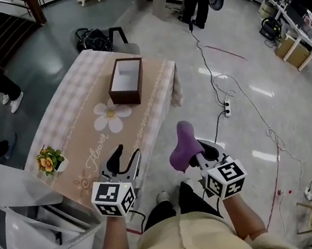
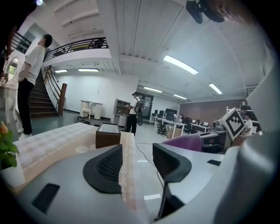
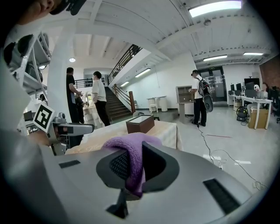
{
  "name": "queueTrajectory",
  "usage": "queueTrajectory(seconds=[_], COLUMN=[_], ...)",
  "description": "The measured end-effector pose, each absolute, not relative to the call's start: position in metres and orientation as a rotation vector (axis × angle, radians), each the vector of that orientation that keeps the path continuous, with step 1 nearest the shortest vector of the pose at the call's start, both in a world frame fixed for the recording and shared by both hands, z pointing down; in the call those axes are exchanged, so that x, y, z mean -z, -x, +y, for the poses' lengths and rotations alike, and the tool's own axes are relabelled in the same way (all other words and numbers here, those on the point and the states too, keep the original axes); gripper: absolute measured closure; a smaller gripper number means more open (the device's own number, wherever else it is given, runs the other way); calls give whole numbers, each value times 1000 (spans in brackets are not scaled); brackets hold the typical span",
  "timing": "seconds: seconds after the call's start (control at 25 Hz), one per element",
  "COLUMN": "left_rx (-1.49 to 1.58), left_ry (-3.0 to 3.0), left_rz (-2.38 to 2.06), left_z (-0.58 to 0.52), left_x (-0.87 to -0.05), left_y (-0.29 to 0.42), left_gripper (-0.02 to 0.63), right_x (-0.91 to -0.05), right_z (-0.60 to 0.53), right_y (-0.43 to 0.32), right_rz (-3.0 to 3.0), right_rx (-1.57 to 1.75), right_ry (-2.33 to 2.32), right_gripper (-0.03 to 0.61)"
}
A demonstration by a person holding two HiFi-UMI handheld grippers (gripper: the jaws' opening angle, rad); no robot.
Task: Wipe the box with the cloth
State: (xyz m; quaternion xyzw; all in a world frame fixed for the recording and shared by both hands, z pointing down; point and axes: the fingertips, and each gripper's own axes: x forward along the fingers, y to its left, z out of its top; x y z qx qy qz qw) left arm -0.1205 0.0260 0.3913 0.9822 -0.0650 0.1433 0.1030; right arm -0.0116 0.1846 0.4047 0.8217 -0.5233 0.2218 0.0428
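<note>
The brown rectangular box point(image 1: 126, 80) with a white inside stands open on the far end of a long table point(image 1: 78, 103). The table is covered with a pale checked tablecloth that has a daisy print. The box is well apart from both grippers, which are at the near end of the table.

The right gripper point(image 1: 191, 151) holds the purple fluffy cloth point(image 1: 183, 146). In the right gripper view its two dark jaws are pressed on the cloth from both sides, and the cloth bulges over the top of them. This gripper hangs beside the table, over the grey floor, and it points toward the box.

The left gripper point(image 1: 127, 154) is above the near edge of the table. Its jaws stand wide apart, and nothing is between them except the table edge seen beyond. A small pot of orange flowers point(image 1: 49, 160) stands near it, at the left side of the table.

In my judgement the task is at its beginning. The cloth is already in the grip, but it does not touch the box, so no wiping is visible. What is left is to bring the cloth to the box and wipe it, perhaps with the free gripper keeping the box steady.
</note>
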Motion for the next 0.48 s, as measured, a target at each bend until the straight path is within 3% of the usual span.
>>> queueTrajectory(seconds=[0.48], left_rx=[-661], left_ry=[-3103], left_rz=[-269], left_z=[-29], left_x=[-405], left_y=[46], left_gripper=[350], right_x=[-415], right_z=[115], right_y=[-71], right_rz=[-1740], right_rx=[-670], right_ry=[-2452], right_gripper=[534])
